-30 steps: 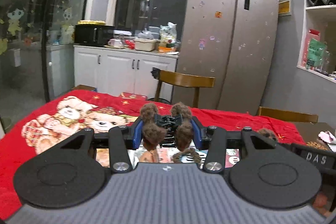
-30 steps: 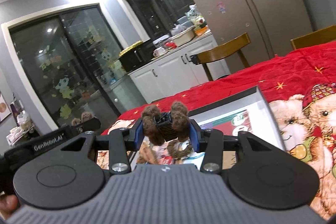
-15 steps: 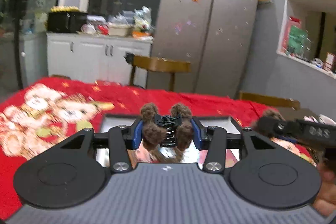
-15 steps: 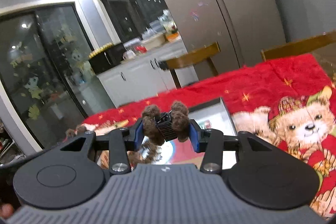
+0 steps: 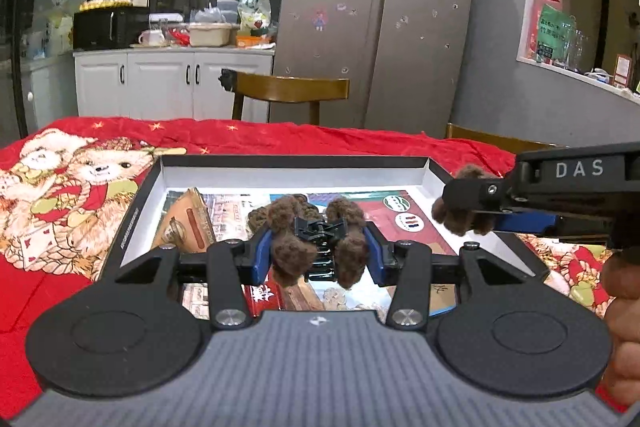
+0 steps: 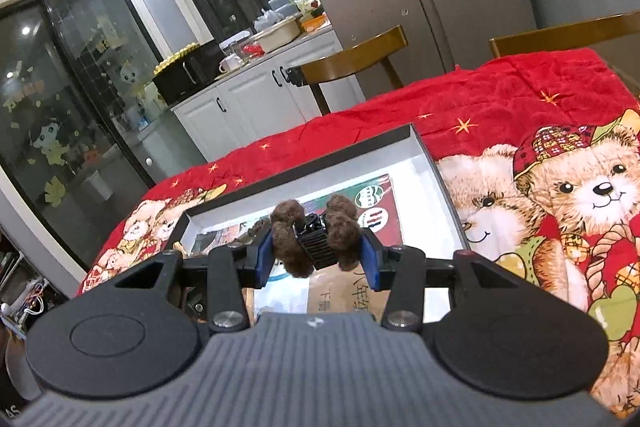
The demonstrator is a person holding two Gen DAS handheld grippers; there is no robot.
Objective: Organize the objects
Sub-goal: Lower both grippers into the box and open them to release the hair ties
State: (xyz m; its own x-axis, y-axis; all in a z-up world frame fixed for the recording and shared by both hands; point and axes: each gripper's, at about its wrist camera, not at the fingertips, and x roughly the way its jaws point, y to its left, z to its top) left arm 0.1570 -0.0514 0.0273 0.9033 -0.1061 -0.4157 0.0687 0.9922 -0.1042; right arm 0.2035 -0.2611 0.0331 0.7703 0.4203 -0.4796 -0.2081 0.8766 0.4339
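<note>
My left gripper (image 5: 319, 251) is shut on a black hair claw clip with brown fuzzy pompoms (image 5: 318, 235), held over an open shallow box (image 5: 296, 173). My right gripper (image 6: 316, 251) is shut on a second matching pompom clip (image 6: 314, 243) over the same box (image 6: 424, 155). In the left wrist view the right gripper comes in from the right with its clip's pompom (image 5: 460, 215) over the box's right edge. Another brown fuzzy item (image 5: 258, 217) lies in the box behind the left clip.
The box holds printed cards and a brown packet (image 5: 188, 223). It sits on a red teddy-bear cloth (image 5: 60, 195) on the table. Wooden chairs (image 5: 288, 91) stand at the far side, with a fridge (image 5: 380, 15) and white cabinets (image 5: 160, 83) behind.
Both grippers have tilted down and moved over the box, still holding their clips. The right gripper has come closer in at the right of the left wrist view.
</note>
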